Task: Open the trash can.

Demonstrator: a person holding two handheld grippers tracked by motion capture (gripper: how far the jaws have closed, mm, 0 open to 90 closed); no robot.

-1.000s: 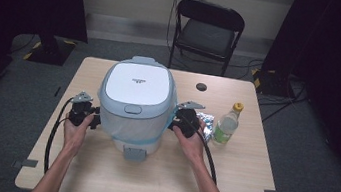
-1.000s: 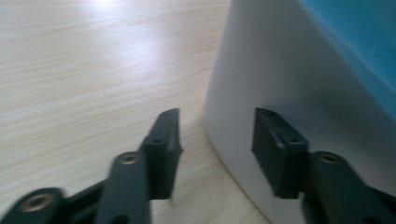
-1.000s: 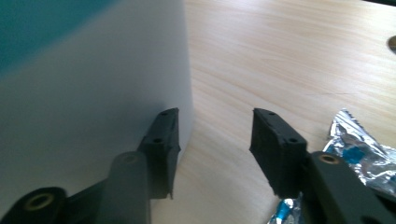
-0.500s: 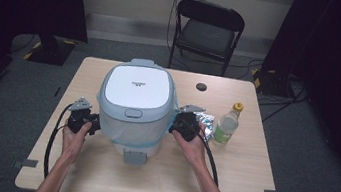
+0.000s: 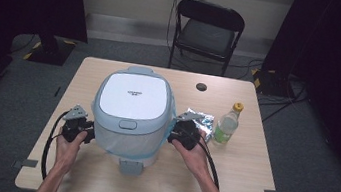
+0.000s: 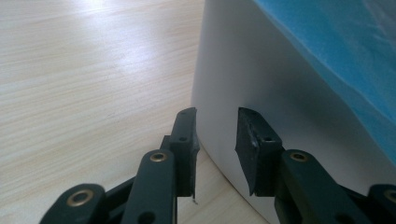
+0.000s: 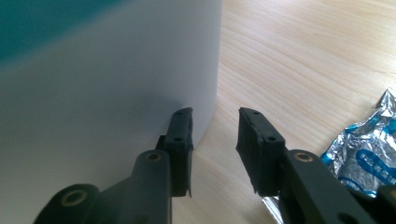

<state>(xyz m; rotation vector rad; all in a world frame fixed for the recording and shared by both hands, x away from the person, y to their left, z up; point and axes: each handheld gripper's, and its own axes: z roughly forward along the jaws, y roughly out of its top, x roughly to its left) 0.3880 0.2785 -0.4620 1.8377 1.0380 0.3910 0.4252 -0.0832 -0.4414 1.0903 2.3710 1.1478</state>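
**Two tools flank a rice cooker at mid-bench**

A white and pale blue rice cooker (image 5: 131, 116) stands near the middle of the wooden bench (image 5: 246, 187), its lid closed and its latch facing the near edge. The left tool (image 5: 84, 129) sits just beside the cooker's lower left wall, held in the person's left hand (image 5: 69, 146). In the left gripper view the two black jaws stand a little apart with nothing between them; they have just been opening slightly, and the white wall of the cooker (image 6: 261, 79) rises close ahead and to the right of them, with its blue upper part above. Whether a jaw tip touches the wall cannot be told.

The right tool (image 5: 177, 136) rests against or just beside the cooker's lower right wall, held in the person's right hand (image 5: 194, 154). In the right gripper view its jaws are likewise parted with only bare bench between them, having just been opening a little; the cooker's white wall (image 7: 107, 79) fills the left of that view.

A crumpled silver foil packet (image 5: 200, 121) lies just to the right of the right tool, and it shows again at the lower right of the right gripper view (image 7: 362, 149). Beside it, farther right, stands a clear plastic bottle (image 5: 227, 124) with a yellow cap. A small dark round disc (image 5: 201, 87) lies toward the far edge of the bench. Beyond the bench, a black folding chair (image 5: 208, 30) stands on the grey floor before the far wall.
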